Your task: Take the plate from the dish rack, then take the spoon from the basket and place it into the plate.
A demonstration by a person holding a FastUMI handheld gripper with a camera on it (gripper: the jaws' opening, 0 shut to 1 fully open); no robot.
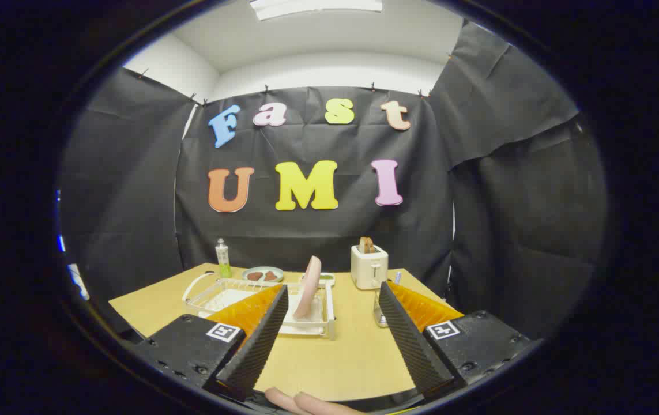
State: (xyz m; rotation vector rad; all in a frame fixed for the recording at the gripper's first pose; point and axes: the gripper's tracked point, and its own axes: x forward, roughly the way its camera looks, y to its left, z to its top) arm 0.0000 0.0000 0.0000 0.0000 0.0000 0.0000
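Note:
A pink plate (308,287) stands on edge in the clear dish rack (222,294), which sits on the wooden table (343,351) ahead of my fingers. My gripper (334,291) is open, its two fingers spread wide, well short of the rack with nothing between them. The plate shows just inside my left finger (260,334). Next to my right finger (407,331) stands a small wire basket (380,314); a spoon handle (397,278) sticks up from it, mostly hidden by the finger.
A white toaster (369,266) with bread in it stands at the back, right of the rack. A small green bottle (223,259) and a grey dish (262,274) with brown pieces sit behind the rack. A person's fingers (300,402) show at the table's near edge.

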